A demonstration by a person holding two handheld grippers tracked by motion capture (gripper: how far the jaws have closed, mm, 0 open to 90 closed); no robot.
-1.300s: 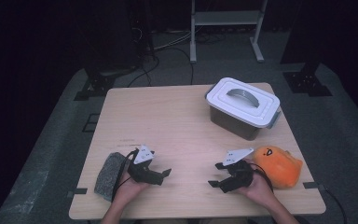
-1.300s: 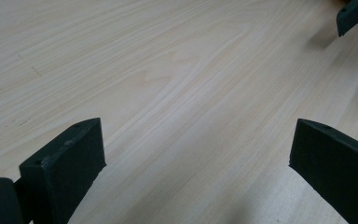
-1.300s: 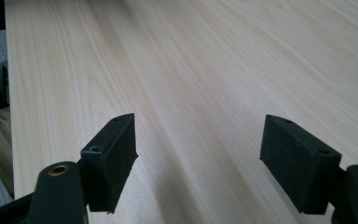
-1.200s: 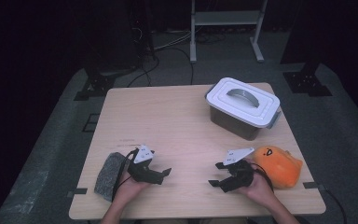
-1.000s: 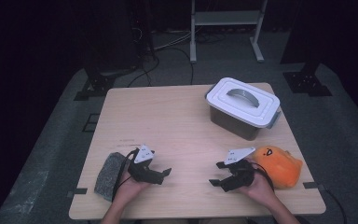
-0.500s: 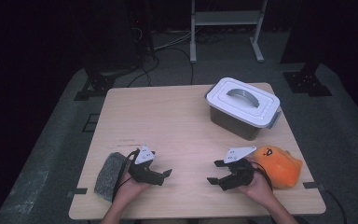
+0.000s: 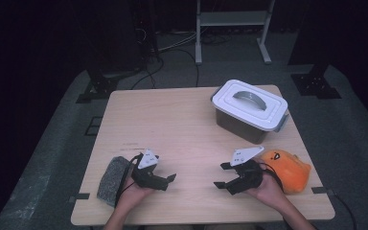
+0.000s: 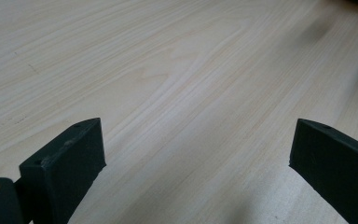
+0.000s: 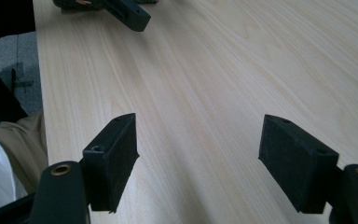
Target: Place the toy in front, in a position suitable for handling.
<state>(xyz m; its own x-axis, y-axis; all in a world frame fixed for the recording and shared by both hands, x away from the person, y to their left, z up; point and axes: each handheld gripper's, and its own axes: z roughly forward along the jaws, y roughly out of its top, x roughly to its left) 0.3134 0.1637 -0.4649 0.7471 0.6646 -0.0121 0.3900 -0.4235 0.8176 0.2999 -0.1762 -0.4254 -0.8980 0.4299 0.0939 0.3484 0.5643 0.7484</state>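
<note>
My left gripper (image 7: 168,181) rests low over the wooden table (image 7: 172,124) near its front edge, jaws wide open with bare wood between them (image 8: 200,140). My right gripper (image 7: 222,176) sits to the right of it, also open and empty (image 9: 198,140), pointing toward the left one. A grey rough sponge-like block (image 7: 111,180) lies just left of my left hand. An orange soft toy (image 7: 287,171) lies just right of my right hand. A white-lidded grey box (image 7: 249,109) with a handle stands closed at the back right.
The left gripper's jaw tip (image 9: 130,14) shows at the top of the right gripper view. The person's lap (image 9: 9,144) is beyond the table's front edge. A metal rack (image 7: 232,28) and cables lie on the floor behind the table.
Both hands have stayed almost still. The right gripper's jaws have spread slightly wider.
</note>
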